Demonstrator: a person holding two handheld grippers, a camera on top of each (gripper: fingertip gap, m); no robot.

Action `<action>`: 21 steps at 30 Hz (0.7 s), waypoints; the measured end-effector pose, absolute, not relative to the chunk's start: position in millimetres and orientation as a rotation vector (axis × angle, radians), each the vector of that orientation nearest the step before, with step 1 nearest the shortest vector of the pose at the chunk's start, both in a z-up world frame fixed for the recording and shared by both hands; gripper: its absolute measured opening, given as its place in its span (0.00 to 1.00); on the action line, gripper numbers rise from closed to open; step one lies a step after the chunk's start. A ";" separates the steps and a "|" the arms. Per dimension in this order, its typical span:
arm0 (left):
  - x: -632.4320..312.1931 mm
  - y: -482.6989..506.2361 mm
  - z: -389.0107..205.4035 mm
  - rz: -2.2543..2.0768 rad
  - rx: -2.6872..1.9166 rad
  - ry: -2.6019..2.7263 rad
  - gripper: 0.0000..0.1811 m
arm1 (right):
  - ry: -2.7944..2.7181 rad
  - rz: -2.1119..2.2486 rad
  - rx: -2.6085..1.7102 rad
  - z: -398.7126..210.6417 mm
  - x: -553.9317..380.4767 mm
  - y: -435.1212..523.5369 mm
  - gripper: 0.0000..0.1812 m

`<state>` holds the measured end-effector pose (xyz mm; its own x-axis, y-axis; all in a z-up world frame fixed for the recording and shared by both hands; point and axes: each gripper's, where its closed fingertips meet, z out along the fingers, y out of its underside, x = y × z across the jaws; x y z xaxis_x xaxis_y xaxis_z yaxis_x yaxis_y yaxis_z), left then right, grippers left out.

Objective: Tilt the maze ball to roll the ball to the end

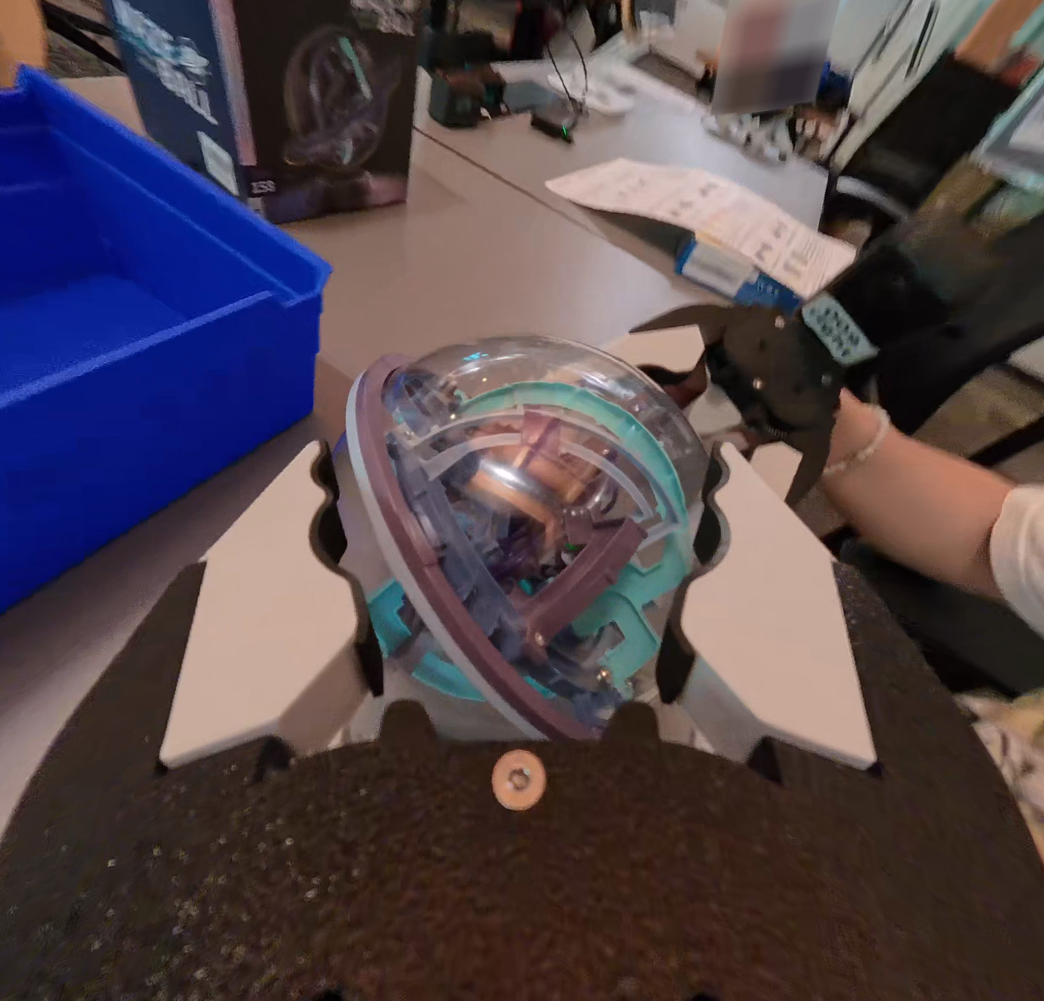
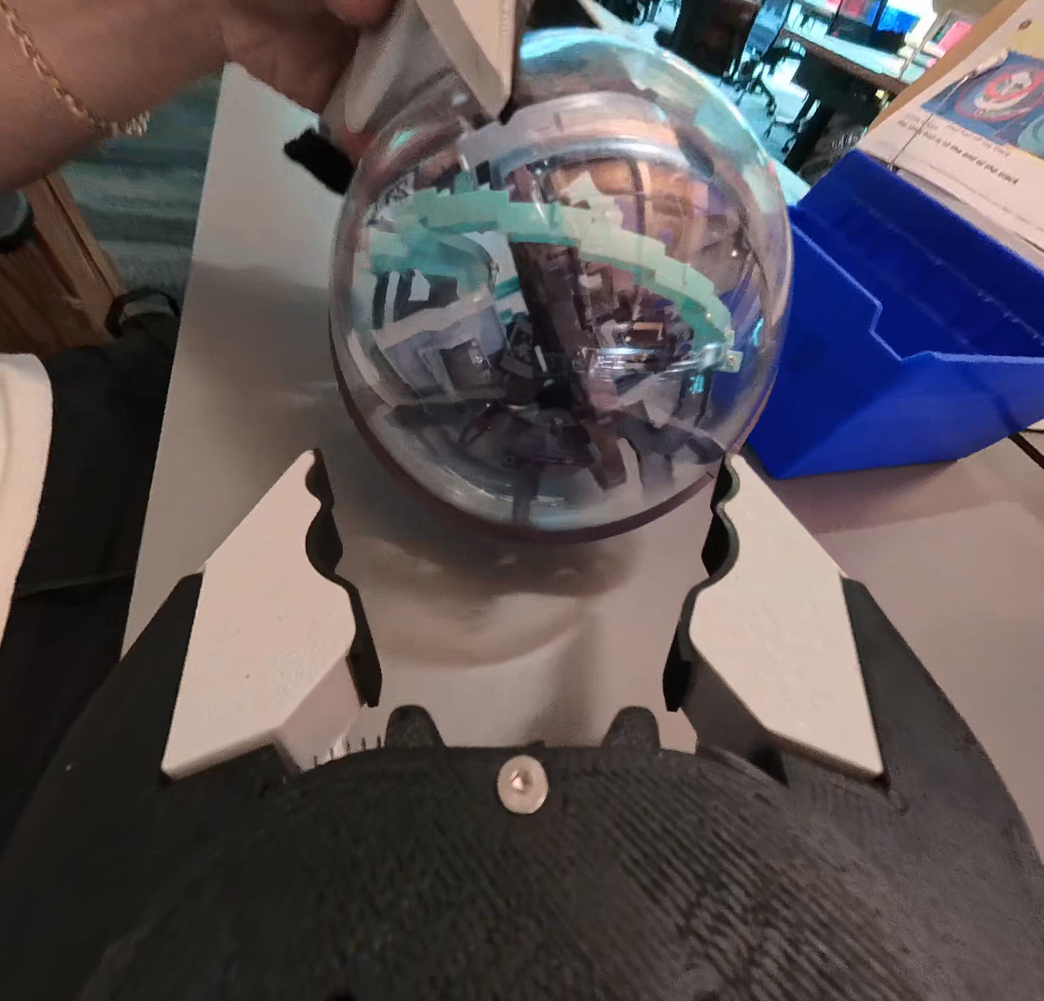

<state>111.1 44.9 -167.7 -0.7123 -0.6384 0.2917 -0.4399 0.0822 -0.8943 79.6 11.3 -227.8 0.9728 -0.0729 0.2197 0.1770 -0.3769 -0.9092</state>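
Left wrist view, item 1: your left gripper, 2 white fingers with black scalloped inner edges, closed on the maze ball. The clear sphere sits between the fingers, its brown equator band tilted steeply; teal, grey and brown tracks show inside. The small ball within cannot be made out.

Item 2: blue bin, to the left of the sphere, on the grey table.

Item 3: dark printed box, upright behind the bin.

Item 4: white printed sheets, far right on the table.

Item 5: your right gripper, black body seen at the right edge beside the sphere, held by a hand with a bracelet at the wrist.

Right wrist view, item 6: your right gripper, fingers spread wide; the maze ball sits just past the fingertips, its lower edge level with them. Whether the tips touch the sphere, you cannot tell.

Item 7: one white finger of your left gripper pressed on the sphere's upper left, a hand behind it.

Item 8: blue bin, right of the sphere.
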 end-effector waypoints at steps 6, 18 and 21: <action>101.9 11.9 -167.1 -1.535 -0.769 2.376 0.69 | 0.037 -0.176 -1.758 -167.3 98.4 -10.3 0.70; 83.8 -1.1 -177.2 -1.456 -0.377 2.411 0.79 | -0.161 0.004 -1.874 -184.4 80.4 23.5 0.81; 84.7 0.4 -181.4 -1.436 -0.360 2.387 0.83 | -0.183 -0.042 -1.877 -189.0 80.6 27.3 0.84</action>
<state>84.7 0.4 -181.4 -0.9133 -0.3786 -0.1503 -0.0448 0.4600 -0.8868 80.6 27.3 -189.0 0.9870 0.1051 0.1212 0.1476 -0.2984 -0.9430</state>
